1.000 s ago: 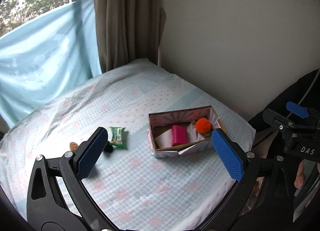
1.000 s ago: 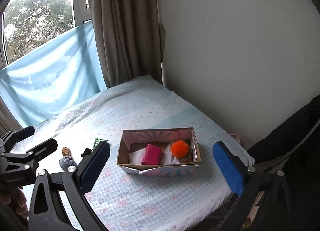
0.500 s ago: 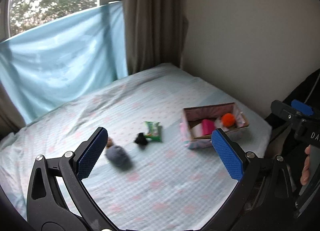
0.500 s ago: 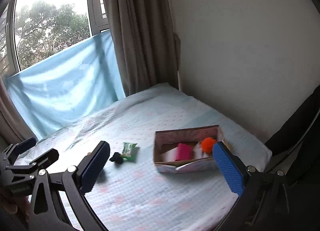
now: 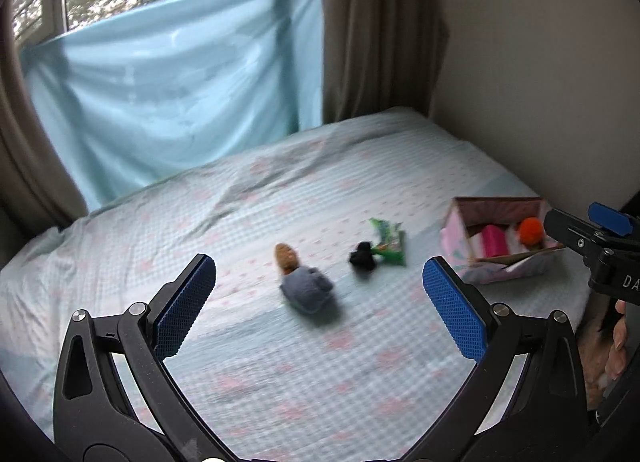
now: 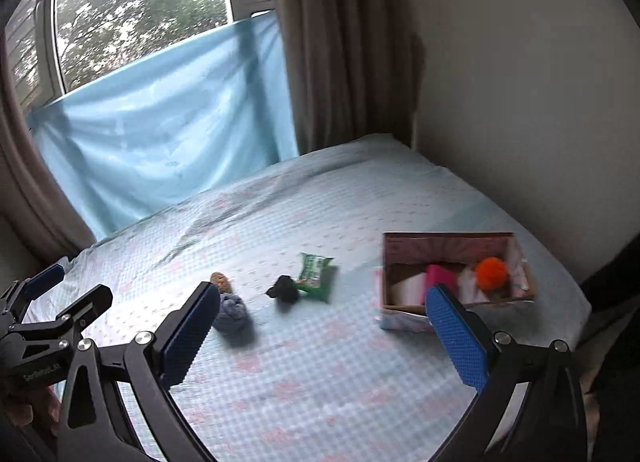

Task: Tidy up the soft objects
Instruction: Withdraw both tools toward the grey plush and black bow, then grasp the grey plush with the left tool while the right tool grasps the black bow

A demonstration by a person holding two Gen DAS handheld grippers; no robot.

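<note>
The left hand-held gripper [image 5: 319, 310] is hanging over the bed with the pale blue checked sheet [image 5: 280, 374], its blue pads spread wide and holding nothing. The right hand-held gripper [image 6: 322, 332] is wide open and empty too. A soft grey woolly ball [image 5: 307, 291] is lying in the middle of the bed, touching a small brown fuzzy toy [image 5: 285, 256] at its 11 o'clock. At its 2 o'clock a small black soft lump [image 5: 362, 258] is sitting against a green plastic packet [image 5: 390, 243]. Farther toward 3 o'clock, a pink cardboard box [image 5: 500, 238] is holding an orange pom-pom [image 5: 531, 231], a bright pink block [image 5: 494, 243] and some white cloth [image 6: 408, 287].
</note>
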